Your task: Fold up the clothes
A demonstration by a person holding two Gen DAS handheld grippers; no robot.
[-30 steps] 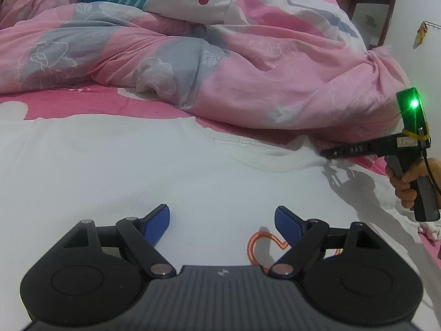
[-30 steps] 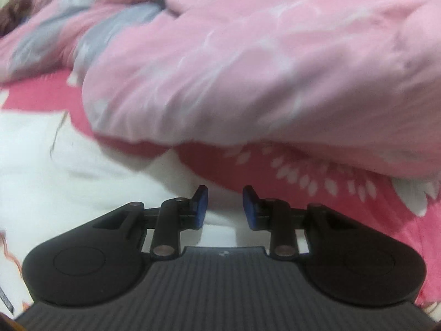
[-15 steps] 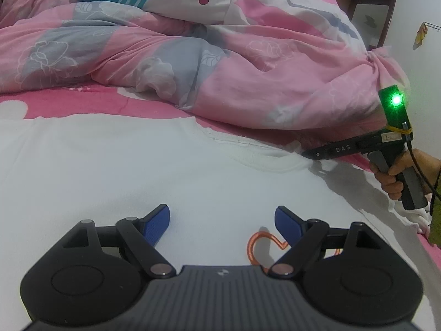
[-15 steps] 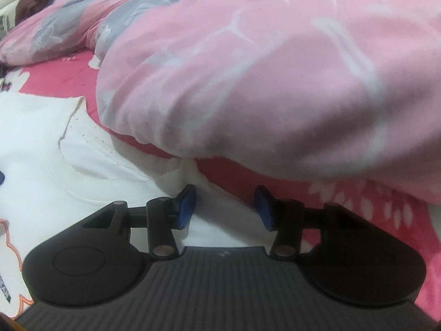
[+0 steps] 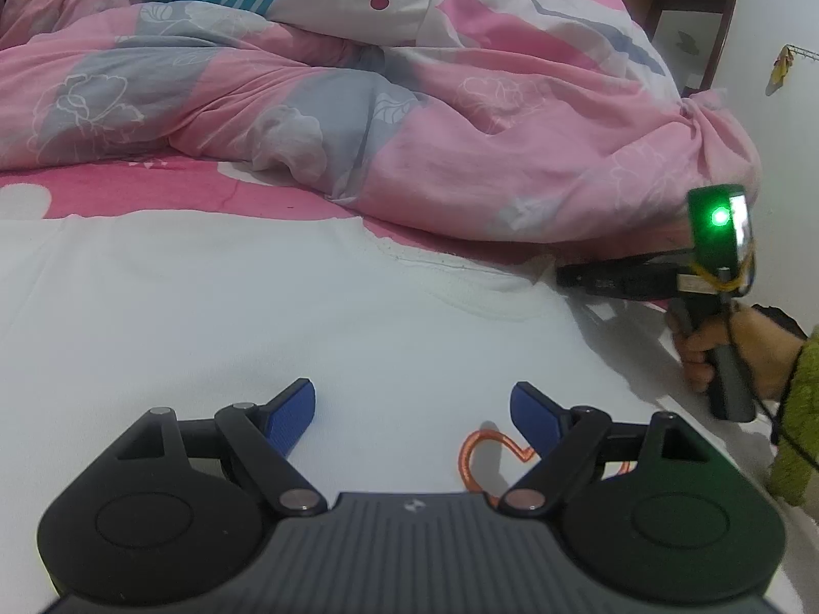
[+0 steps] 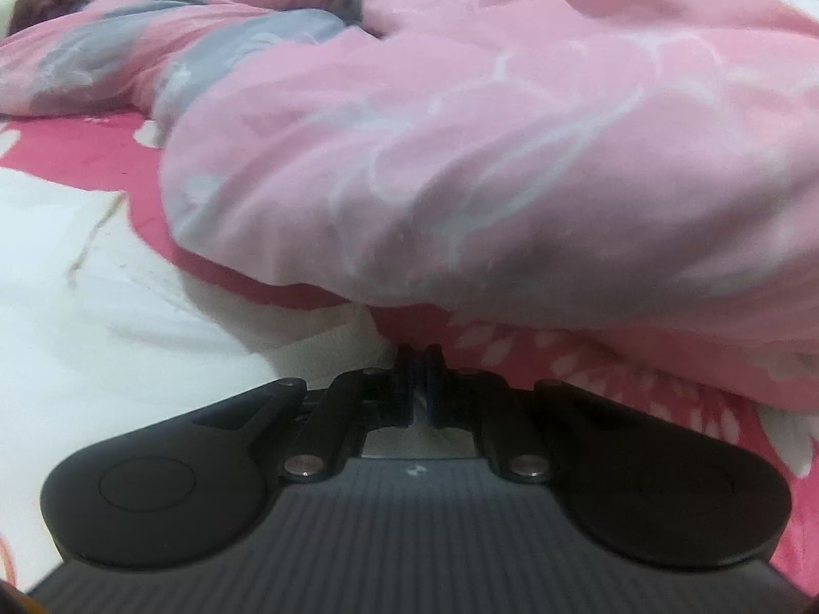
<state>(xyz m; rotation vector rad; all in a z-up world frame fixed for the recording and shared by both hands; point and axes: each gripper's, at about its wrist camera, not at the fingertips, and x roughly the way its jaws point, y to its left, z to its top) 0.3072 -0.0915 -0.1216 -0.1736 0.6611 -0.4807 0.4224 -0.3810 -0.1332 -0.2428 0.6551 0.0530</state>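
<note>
a white shirt [image 5: 286,307] lay spread flat on the pink flowered bed sheet [image 5: 133,189], its neckline toward a heaped pink and grey quilt [image 5: 409,117] that bordered it at the far side. no box, basket or other container showed in either view. the left gripper [image 5: 412,412] hovered low over the middle of the shirt with its blue pads spread wide and nothing between them; an orange heart outline [image 5: 486,453] on the shirt was half hidden behind its right finger. the right gripper [image 6: 419,376] had just been closing and its pads stood together at the shirt's edge by the shoulder, with a thin pale sliver of cloth showing between them, so it appeared to pinch the shirt, though that view was blurred. in the left view the right gripper's tip was dark and hard to make out under the quilt's edge; the person's hand [image 5: 716,353] on its handle and a green sleeve [image 5: 803,419] were cut off at the frame's right side.
</note>
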